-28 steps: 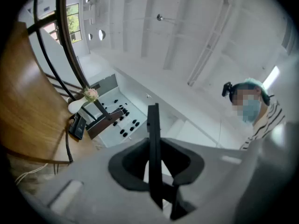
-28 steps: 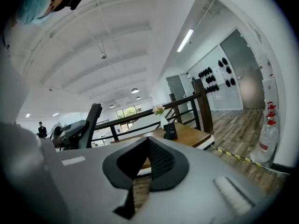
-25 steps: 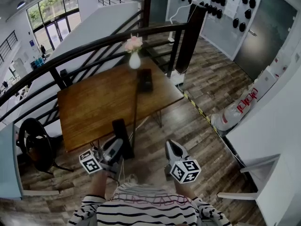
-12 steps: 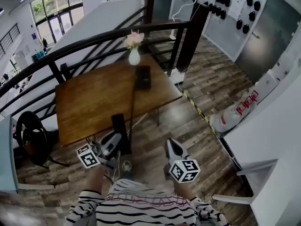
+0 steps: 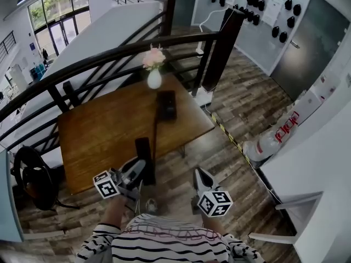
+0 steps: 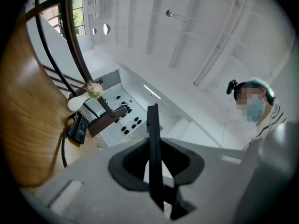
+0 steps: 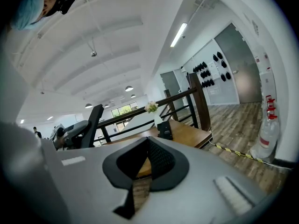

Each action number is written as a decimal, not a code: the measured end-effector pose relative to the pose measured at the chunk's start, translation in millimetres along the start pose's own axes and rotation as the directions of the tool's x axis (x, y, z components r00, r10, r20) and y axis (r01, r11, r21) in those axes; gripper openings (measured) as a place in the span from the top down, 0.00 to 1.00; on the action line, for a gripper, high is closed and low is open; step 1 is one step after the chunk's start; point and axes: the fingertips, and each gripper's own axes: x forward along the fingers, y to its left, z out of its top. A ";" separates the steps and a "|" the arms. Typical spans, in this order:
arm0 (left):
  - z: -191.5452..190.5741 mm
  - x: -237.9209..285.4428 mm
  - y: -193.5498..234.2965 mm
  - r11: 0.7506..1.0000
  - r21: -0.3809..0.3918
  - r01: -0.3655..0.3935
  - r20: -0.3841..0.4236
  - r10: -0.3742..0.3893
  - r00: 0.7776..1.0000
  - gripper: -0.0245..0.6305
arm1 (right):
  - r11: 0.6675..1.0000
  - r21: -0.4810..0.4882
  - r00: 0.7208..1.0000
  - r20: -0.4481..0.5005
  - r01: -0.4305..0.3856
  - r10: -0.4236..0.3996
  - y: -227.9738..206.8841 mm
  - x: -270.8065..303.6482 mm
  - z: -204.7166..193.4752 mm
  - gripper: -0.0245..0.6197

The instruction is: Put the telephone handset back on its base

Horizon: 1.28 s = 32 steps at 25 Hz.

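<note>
Head view: the left gripper (image 5: 137, 169) was clamped on the flat black telephone handset (image 5: 143, 151), which stood upright at the near edge of the brown wooden table (image 5: 104, 125). The black rectangular telephone base (image 5: 166, 104) sat well apart from it, further back on the table, just beside a white vase of pink flowers (image 5: 154, 76). A thin black cord (image 5: 156, 130) ran from the base toward the handset. The right gripper (image 5: 199, 172) hung off the table, over the wood-plank floor (image 5: 230, 152).

Left gripper view: the jaws were pinching the handset (image 6: 153, 125) edge-on, with the base (image 6: 77, 127) and vase (image 6: 77, 102) off to the left on the table.

Right gripper view: the jaw tips were pressed together with nothing between them. The base (image 7: 165, 130) sat on the table ahead, and the handset (image 7: 96, 120) stuck up at the left.
</note>
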 end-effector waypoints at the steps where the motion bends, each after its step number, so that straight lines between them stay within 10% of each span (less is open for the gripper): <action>1: 6.5 2.4 8.5 1.000 -0.007 0.005 -0.006 -0.005 1.000 0.85 | 1.000 0.000 1.000 0.002 0.005 -0.005 0.7 11.4 2.8 0.96; 19: 65.4 60.4 126.9 0.994 -0.108 0.032 -0.089 -0.042 0.995 0.85 | 0.997 0.028 0.997 -0.003 0.078 -0.078 -25.2 148.2 34.2 0.96; 32: 64.0 149.4 182.1 0.995 -0.049 -0.092 0.018 0.093 0.996 0.85 | 0.993 -0.008 0.987 -0.111 -0.121 0.119 -111.5 222.1 72.4 0.96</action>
